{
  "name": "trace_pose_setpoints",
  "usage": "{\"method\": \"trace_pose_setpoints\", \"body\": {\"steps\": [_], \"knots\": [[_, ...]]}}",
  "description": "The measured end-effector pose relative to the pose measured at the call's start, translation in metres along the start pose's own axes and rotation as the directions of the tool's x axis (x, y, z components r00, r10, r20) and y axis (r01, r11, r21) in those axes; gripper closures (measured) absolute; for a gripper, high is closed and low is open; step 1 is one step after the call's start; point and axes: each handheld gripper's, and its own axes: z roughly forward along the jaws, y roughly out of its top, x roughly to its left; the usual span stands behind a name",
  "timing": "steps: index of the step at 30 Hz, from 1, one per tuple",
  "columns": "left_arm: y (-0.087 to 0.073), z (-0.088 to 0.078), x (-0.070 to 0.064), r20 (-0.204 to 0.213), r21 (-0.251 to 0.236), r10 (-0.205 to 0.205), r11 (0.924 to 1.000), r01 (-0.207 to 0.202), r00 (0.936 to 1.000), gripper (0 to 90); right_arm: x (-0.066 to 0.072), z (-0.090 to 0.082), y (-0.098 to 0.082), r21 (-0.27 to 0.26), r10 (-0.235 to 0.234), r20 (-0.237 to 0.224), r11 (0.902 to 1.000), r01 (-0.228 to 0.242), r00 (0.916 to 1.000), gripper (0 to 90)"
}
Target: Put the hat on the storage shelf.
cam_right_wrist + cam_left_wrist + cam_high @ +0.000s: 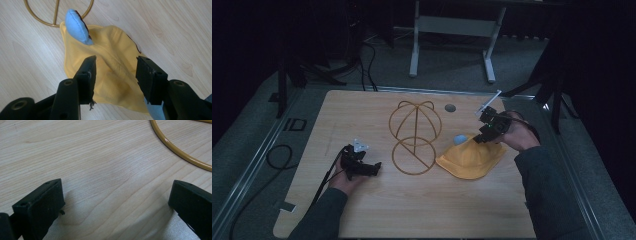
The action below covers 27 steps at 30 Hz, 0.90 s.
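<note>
A yellow cloth hat lies crumpled on the wooden table, right of centre, with a light-blue padded ear sticking up at its far-left edge. My right gripper hovers just above the hat, jaws open with bare cloth under the gap and nothing pressed between the pads. A gold wire hat stand lies flat left of the hat. My left gripper rests low on the table left of the stand, open and empty; a stretch of the stand's ring shows ahead of it.
A small grey round disc sits in the table near its far edge. Cables lie on the floor to the left, and a white frame's legs stand beyond the table. Bare wood spans the near half of the table.
</note>
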Motion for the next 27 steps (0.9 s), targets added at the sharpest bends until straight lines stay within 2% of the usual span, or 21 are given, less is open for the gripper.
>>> {"method": "trace_pose_setpoints", "body": {"steps": [8, 11, 15, 18, 27], "knots": [[0.000, 0.000, 0.000, -0.001, 0.000, 0.001, 1.0000, -0.001, 1.0000, 0.1, -0.002, 0.009, 0.004, 0.028, -0.014, -0.007, 0.9995, 0.014, 0.9999, 49.4], [0.000, 0.000, 0.000, -0.001, 0.000, 0.001, 1.0000, -0.001, 1.0000, 0.1, -0.005, 0.013, 0.004, 0.038, -0.006, -0.005, 0.9992, 0.006, 1.0000, 49.5], [0.000, 0.000, 0.000, -0.001, 0.001, 0.001, 1.0000, -0.001, 1.0000, 0.1, -0.007, 0.023, 0.003, 0.084, -0.007, -0.002, 0.9964, 0.007, 1.0000, 49.6], [0.000, 0.000, 0.000, -0.001, 0.001, 0.001, 1.0000, -0.001, 1.0000, 0.1, -0.006, 0.029, 0.005, 0.095, -0.016, -0.008, 0.9954, 0.016, 0.9998, 50.2], [0.000, 0.000, 0.000, 0.000, 0.003, 0.004, 1.0000, -0.004, 1.0000, 0.1, -0.003, 0.038, 0.009, 0.160, -0.065, 0.001, 0.9851, 0.064, 0.9979, 63.8]]}}
